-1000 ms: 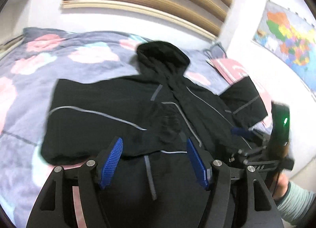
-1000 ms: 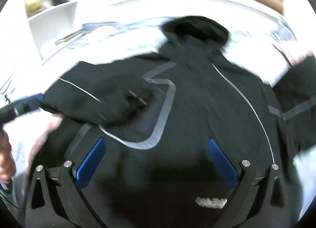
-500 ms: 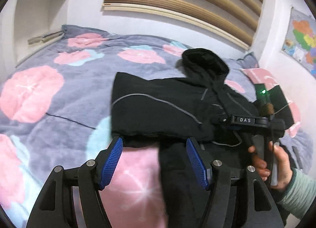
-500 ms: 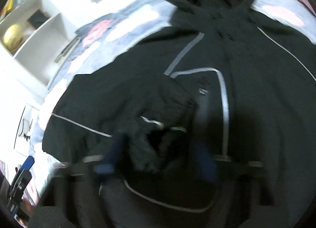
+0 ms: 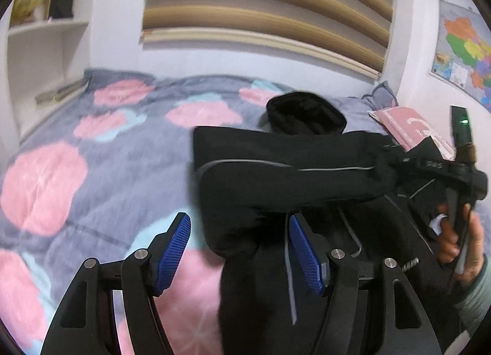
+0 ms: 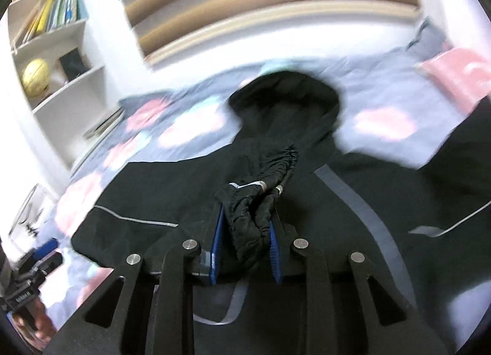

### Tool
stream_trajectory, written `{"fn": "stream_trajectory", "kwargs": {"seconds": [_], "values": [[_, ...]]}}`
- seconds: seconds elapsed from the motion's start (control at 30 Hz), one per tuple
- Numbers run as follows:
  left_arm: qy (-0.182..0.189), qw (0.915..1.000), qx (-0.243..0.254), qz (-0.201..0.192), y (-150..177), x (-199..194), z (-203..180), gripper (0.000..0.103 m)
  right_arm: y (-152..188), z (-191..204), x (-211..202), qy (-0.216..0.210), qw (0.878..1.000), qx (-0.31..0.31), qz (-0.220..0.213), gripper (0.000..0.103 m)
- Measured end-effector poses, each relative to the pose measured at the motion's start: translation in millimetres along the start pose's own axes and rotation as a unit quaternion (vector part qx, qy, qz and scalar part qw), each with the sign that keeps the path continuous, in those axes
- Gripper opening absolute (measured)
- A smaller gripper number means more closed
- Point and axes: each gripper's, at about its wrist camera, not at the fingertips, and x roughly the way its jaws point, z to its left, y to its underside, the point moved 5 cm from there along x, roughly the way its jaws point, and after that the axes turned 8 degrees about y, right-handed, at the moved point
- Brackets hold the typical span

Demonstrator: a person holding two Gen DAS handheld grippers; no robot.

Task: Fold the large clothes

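Since a second ago the right gripper (image 6: 245,244) has been closing its jaws and now pinches the gathered sleeve cuff (image 6: 260,189) of the black hooded jacket (image 5: 276,170), lifting it. Nearest, the left gripper (image 5: 239,250) hangs with jaws wide, holding nothing, over the jacket's hem. Beyond, the jacket lies on the floral bed (image 5: 92,146), hood far. Lettering on the right gripper is blurred. A map (image 5: 466,57) hangs far right.

The jacket (image 5: 276,183) looks like matt black cloth with shiny grey piping; the bedspread (image 5: 101,170) is fuzzy fleece.
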Motion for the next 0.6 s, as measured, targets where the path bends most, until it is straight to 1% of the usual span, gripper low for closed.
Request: {"fn": "stream_trajectory", "kwargs": {"seconds": [0.03,0.1,0.17,0.23,0.33,0.43,0.47,0.53,0.6], "values": [[0.002,1.0,0.007,0.0,-7,6,-10,0.068,-6,-17,-7,0.013,1.0,0.001,-0.009,0.029],[0.013,0.9999,0.011,0.004,-14,19,-22,0.068,-12,-50,-13,0.034,0.999,0.006,-0.01,0.029],[0.031,0.9994,0.006,0.017,-19,42,-36,0.068,-11,-80,-10,0.053,0.999,0.013,0.003,0.029],[0.034,0.9987,0.006,0.038,-16,70,-46,0.068,-2,-107,2,0.071,0.997,0.019,0.022,0.029],[0.021,0.9956,0.002,0.091,3,122,-53,0.068,25,-137,32,0.078,0.994,0.03,0.068,0.029],[-0.002,0.99,-0.012,0.141,35,167,-45,0.068,60,-158,66,0.087,0.988,0.043,0.118,0.031],[-0.006,0.9886,-0.016,0.149,45,177,-39,0.068,67,-166,72,0.085,0.987,0.048,0.129,0.033],[-0.005,0.9894,-0.013,0.145,50,181,-38,0.068,79,-174,78,0.078,0.986,0.056,0.135,0.039],[-0.004,0.9895,-0.012,0.144,50,179,-37,0.068,79,-178,75,0.078,0.986,0.061,0.134,0.049]]}}
